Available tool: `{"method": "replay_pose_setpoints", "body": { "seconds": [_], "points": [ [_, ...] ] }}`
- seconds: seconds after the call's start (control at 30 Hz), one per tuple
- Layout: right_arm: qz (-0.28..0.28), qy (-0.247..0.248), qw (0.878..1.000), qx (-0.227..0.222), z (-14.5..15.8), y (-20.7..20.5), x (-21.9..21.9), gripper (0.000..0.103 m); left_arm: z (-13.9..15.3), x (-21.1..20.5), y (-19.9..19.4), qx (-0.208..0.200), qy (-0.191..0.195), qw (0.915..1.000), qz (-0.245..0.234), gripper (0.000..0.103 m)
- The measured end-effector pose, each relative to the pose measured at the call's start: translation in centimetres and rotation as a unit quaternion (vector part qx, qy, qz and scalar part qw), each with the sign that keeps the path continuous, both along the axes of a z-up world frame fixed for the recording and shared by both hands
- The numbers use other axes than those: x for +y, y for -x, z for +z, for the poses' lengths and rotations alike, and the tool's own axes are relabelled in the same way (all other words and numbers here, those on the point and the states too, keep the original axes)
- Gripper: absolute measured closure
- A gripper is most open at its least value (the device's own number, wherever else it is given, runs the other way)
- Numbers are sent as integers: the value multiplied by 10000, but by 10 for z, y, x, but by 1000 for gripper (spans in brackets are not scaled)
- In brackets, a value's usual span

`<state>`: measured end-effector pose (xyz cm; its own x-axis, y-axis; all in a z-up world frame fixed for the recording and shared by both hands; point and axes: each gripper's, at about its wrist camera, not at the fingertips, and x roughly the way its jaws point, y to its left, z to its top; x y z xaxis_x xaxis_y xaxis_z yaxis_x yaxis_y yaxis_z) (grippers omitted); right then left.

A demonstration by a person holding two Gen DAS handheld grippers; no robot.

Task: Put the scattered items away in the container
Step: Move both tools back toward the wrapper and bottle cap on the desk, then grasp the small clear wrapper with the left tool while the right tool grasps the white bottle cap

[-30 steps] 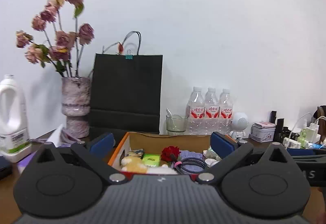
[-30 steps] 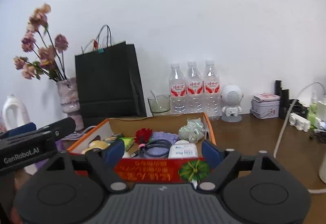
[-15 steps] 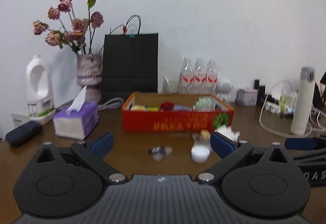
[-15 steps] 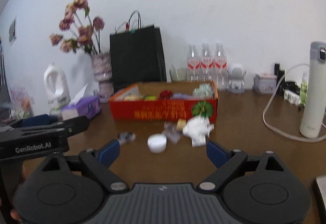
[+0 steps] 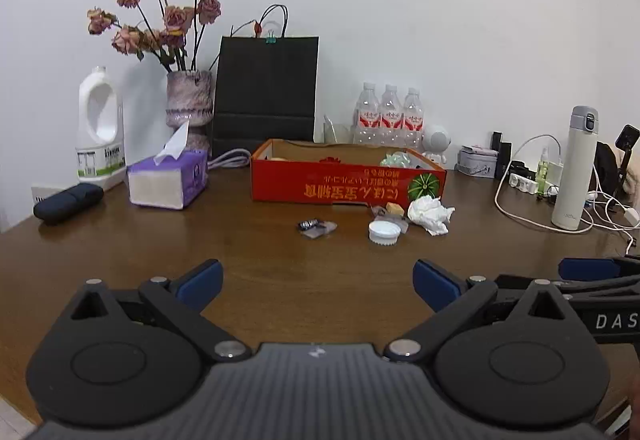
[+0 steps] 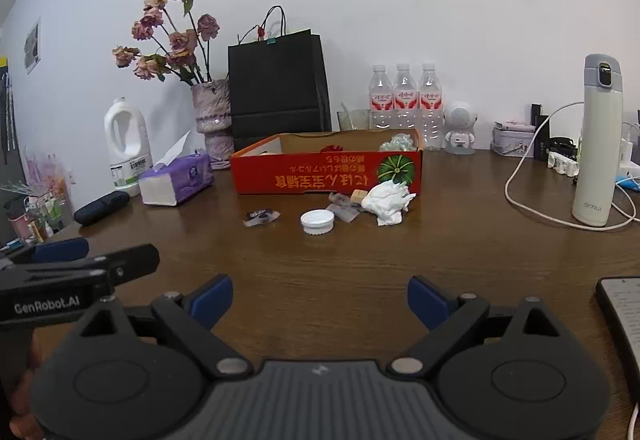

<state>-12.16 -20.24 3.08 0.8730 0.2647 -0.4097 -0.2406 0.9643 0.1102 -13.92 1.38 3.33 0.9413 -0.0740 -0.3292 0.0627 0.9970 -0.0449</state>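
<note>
On the brown wooden table [image 5: 256, 240] before a white wall, the open red cardboard box [image 5: 347, 183] sits far centre, with a crumpled white tissue [image 5: 430, 213], white ribbed plastic cap [image 5: 384, 232] and small clear-and-black wrapper [image 5: 316, 227] scattered just near of it. Both the left gripper [image 5: 316, 280] and the right gripper [image 6: 319, 298] stand wide and empty (well short of the litter). The flimsy wrapper may slip the pads, and the tissue may snag the bits beside it.

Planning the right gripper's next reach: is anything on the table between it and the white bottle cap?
Nothing visible blocks it. Bare table lies between the open right gripper and the white bottle cap. A small wrapper lies left of the cap, the crumpled tissue right, both off the line.
</note>
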Motion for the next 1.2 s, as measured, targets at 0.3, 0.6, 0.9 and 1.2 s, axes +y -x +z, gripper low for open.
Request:
{"method": "replay_pose_setpoints", "body": {
  "seconds": [0.3,0.6,0.9,1.2],
  "points": [
    [-8,148,9999,3,-7,-11,12,9,-13,10,-18,175,200,9996,69,0],
    [-262,204,9991,251,-13,-55,10,9,-12,11,-58,321,257,9991,-73,0],
    [-332,209,9980,494,-7,-125,10,8,-15,10,-137,881,15,9961,-64,0],
    [-97,112,9960,878,-4,-206,16,16,-22,8,-226,1347,-588,9858,-812,5]
  ]
}}
